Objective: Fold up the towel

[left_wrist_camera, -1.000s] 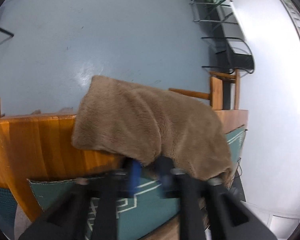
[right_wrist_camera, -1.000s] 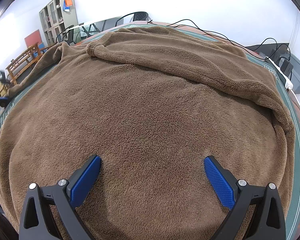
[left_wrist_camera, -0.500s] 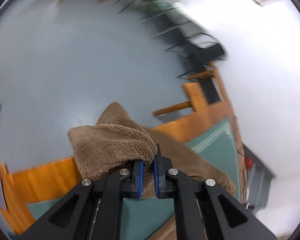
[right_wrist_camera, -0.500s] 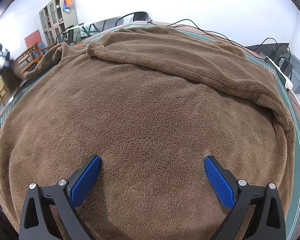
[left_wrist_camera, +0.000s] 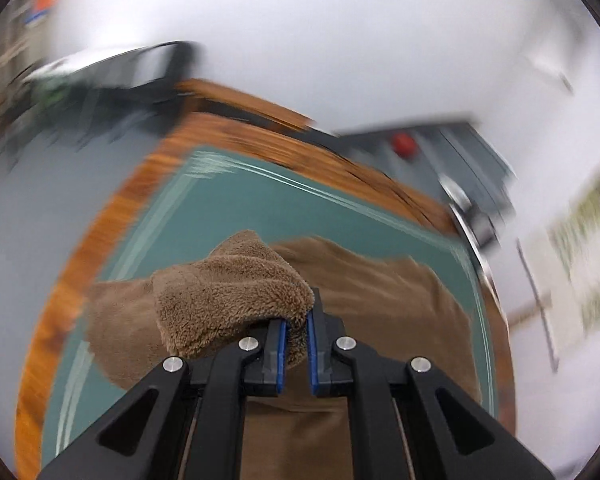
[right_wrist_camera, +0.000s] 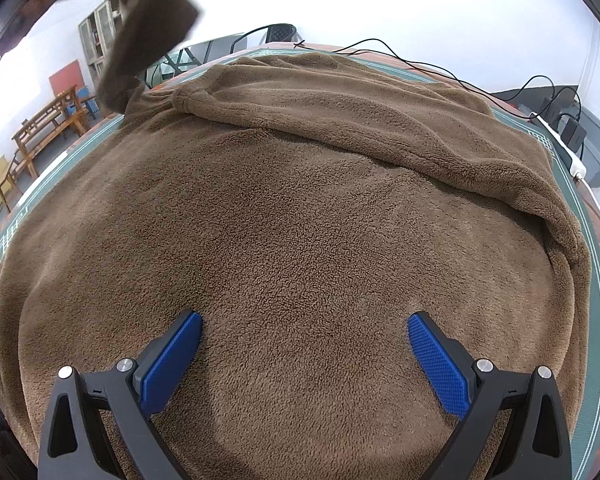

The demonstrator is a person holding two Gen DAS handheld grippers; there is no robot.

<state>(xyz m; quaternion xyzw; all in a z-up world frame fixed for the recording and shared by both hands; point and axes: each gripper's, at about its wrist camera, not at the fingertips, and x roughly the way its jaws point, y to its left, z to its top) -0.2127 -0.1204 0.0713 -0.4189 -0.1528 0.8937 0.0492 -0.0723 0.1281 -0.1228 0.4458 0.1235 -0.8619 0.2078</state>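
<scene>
A large brown fleece towel (right_wrist_camera: 300,208) lies spread over most of the table, with a fold ridge running across its far part. My right gripper (right_wrist_camera: 304,328) hovers low over its near middle, open wide, nothing between the blue pads (right_wrist_camera: 172,356). My left gripper (left_wrist_camera: 296,328) is shut on a bunched corner of the towel (left_wrist_camera: 228,296), lifted above the green table mat (left_wrist_camera: 236,208). In the right wrist view that raised corner (right_wrist_camera: 148,28) hangs blurred at the upper left, with the rest of the towel trailing down from it.
The table has a wooden rim (left_wrist_camera: 100,216) around the green mat. Black cables (right_wrist_camera: 440,68) and a white power strip (right_wrist_camera: 560,140) lie at the far right edge. Wooden benches (right_wrist_camera: 44,128) and a cabinet (right_wrist_camera: 96,44) stand by the left wall.
My left gripper has closed on the towel corner that hung over the table edge, lifted it and swung it high over the table. The right gripper has stayed still and open.
</scene>
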